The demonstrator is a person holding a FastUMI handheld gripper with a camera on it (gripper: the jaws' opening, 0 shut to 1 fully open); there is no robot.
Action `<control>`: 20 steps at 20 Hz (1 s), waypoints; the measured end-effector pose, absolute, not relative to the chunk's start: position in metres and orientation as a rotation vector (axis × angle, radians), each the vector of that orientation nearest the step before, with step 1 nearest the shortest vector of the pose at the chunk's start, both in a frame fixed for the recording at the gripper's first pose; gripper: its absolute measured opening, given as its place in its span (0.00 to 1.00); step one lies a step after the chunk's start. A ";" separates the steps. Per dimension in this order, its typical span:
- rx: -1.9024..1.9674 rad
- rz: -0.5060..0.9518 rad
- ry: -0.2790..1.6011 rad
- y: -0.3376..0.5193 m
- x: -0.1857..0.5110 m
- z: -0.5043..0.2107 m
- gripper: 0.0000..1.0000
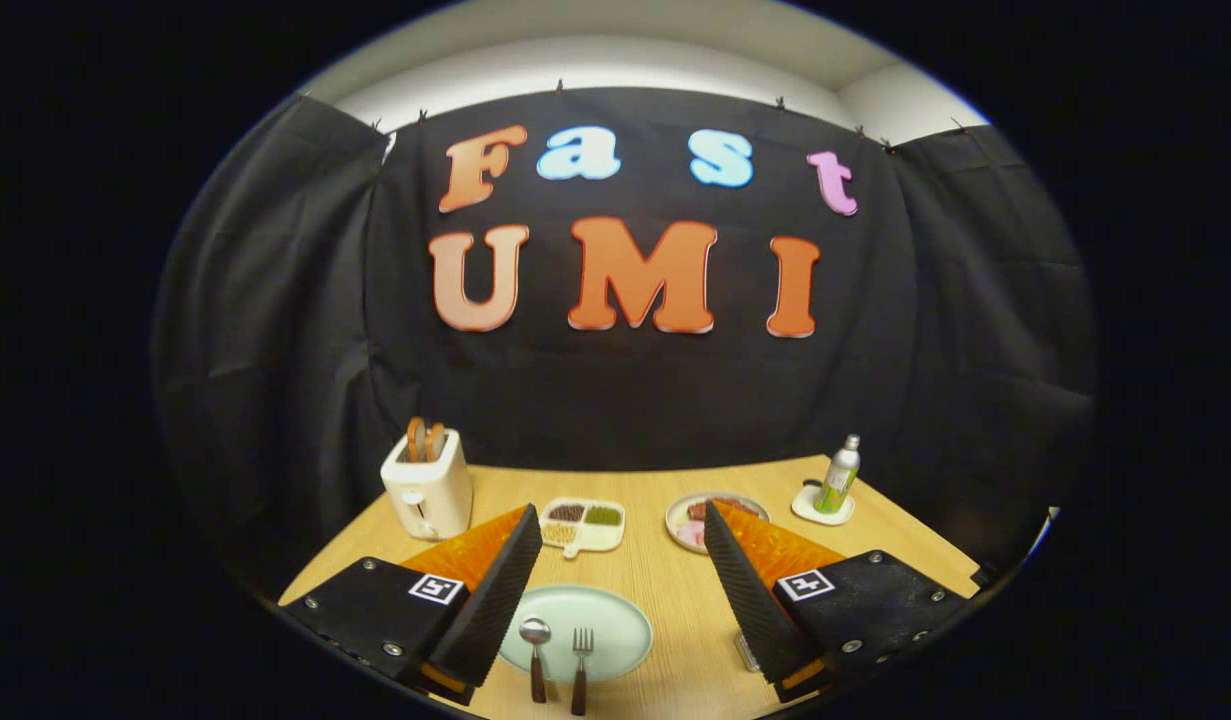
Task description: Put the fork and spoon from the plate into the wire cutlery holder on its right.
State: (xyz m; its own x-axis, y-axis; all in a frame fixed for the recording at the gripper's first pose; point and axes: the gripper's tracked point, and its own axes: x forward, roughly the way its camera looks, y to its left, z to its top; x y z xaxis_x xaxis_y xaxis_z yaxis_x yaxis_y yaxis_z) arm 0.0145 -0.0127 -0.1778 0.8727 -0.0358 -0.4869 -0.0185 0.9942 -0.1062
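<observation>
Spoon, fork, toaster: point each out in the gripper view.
Spoon [534, 632]: gripper view, on its bowl, over the plate.
Fork [582, 640]: gripper view, on its tines, right of the spoon.
Toaster [430, 495]: gripper view, on its front face.

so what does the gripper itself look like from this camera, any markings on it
The gripper has two long wedge-shaped fingers with ribbed inner faces, standing open. Each is fixed to a black block studded with silver screws and carrying a small square black-and-white marker tag. Orange textured panels run behind the fingers.
</observation>
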 end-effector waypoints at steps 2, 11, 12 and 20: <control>-0.130 -0.005 0.623 -0.009 0.010 -0.213 0.98; -0.272 0.007 1.149 -0.001 -0.033 -0.332 0.96; -0.291 0.013 1.193 -0.005 -0.038 -0.340 0.96; -0.299 0.074 1.465 -0.002 -0.050 -0.396 0.90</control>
